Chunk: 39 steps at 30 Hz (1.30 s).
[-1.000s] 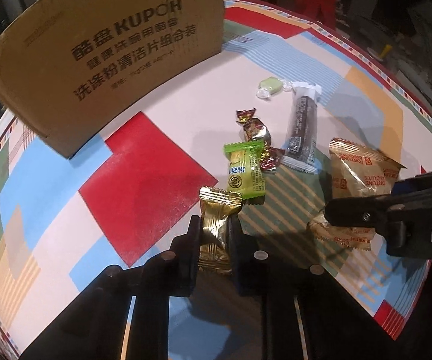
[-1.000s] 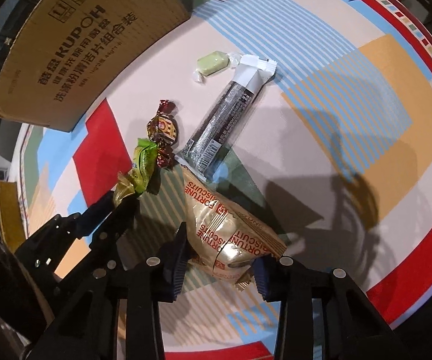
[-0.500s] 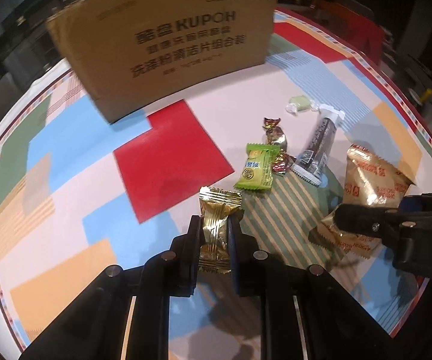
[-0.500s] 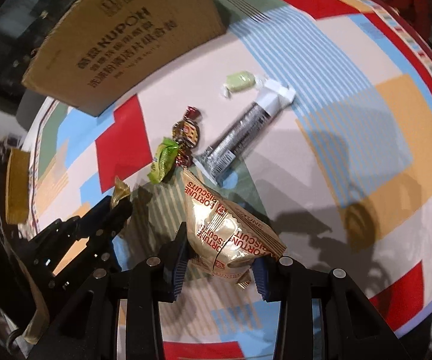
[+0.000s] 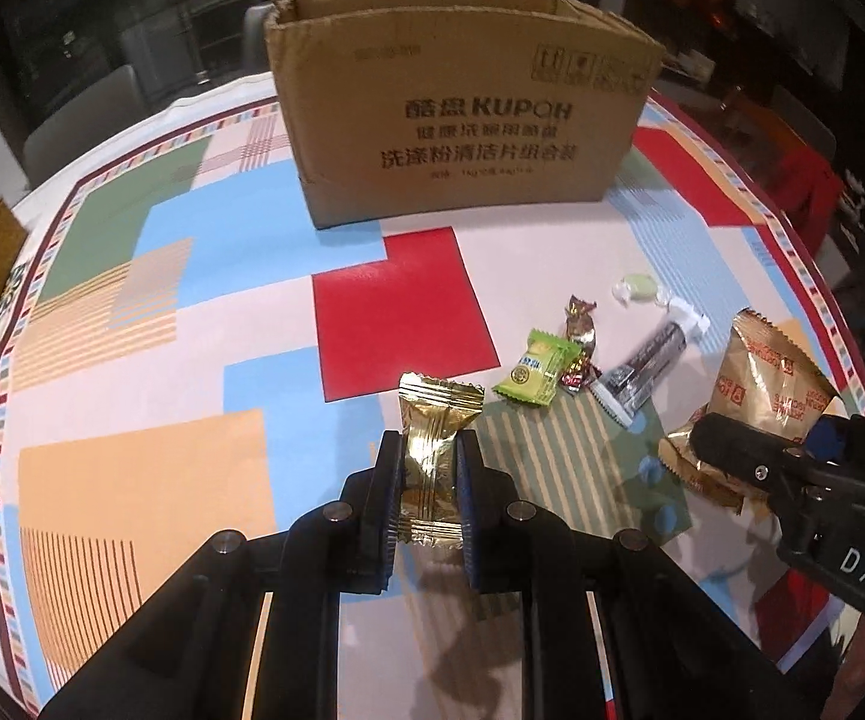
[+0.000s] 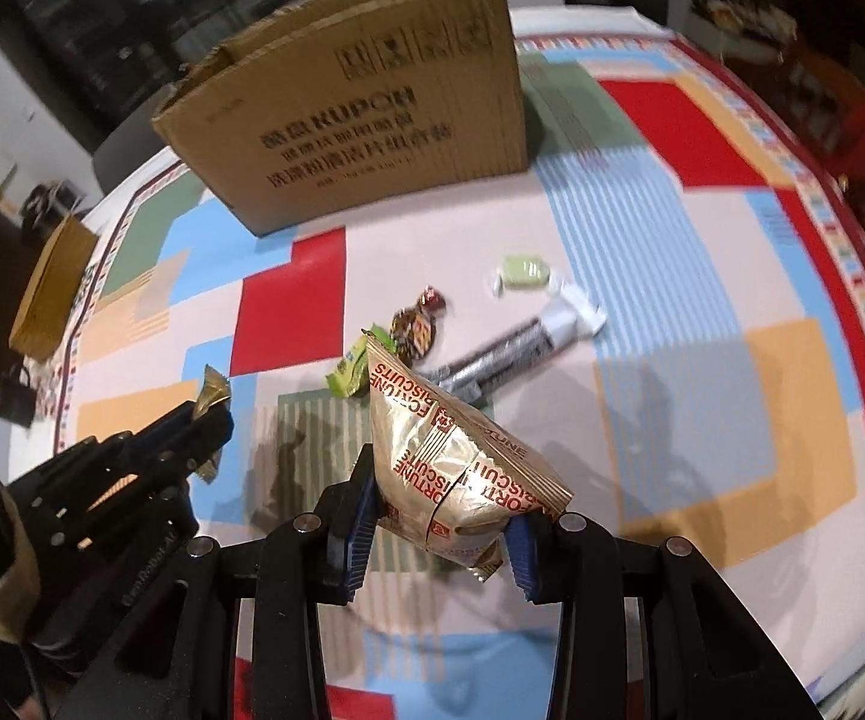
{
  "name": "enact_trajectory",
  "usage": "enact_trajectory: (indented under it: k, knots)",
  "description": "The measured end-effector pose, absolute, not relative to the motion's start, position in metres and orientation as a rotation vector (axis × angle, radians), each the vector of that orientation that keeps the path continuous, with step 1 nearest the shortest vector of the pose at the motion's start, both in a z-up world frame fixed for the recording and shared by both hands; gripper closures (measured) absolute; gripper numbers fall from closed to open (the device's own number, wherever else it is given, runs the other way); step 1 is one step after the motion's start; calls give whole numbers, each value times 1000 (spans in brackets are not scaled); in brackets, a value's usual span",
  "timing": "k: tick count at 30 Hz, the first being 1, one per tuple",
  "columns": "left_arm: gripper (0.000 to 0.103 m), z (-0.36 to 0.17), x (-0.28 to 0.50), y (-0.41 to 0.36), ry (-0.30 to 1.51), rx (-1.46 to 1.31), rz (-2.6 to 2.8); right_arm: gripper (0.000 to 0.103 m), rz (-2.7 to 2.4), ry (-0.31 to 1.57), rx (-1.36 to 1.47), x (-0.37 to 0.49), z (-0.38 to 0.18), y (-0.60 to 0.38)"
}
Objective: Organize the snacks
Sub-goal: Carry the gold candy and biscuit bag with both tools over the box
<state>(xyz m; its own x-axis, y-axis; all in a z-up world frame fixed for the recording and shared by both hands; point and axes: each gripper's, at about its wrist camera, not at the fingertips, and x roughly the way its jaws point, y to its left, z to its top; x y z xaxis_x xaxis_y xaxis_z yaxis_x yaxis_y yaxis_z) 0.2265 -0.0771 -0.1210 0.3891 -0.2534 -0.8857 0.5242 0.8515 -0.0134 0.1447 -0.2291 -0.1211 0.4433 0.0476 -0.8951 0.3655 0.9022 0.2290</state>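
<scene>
Gold foil fills both of your tongs. Your left tongs [image 5: 429, 489] are pinching the small gold snack packet [image 5: 432, 450] upright between the pads, and your right tongs [image 6: 438, 531] are clamped on the biscuit bag [image 6: 462, 468], which bulges out above the fingers.

What has changed over the last second is height and heading. Both snacks were low over the tabletop [image 5: 132, 360] then; now they are lifted clear of it, and the cardboard box [image 5: 462, 120] has swung from the upper left to dead ahead in the left view, with its open top showing. The right view is smeared with motion, so that hand looks to be moving fast.

That suggests you are on the carry leg: two pickups done, both loads heading for the box, which stands well apart at the far side.

Left behind on the tabletop are the green packet [image 5: 534, 367], the brown wrapped candy [image 5: 579, 333], the dark bar [image 5: 651, 363] and the pale green candy [image 5: 636, 288], bunched together near the striped patch. Those likely need another trip.
</scene>
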Motion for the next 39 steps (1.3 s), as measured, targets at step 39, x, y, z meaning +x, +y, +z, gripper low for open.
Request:
enact_trajectory:
  k: [39]
  knots:
    - [85, 15, 249, -94, 750, 171, -383, 64, -226, 592, -53, 175, 26, -222]
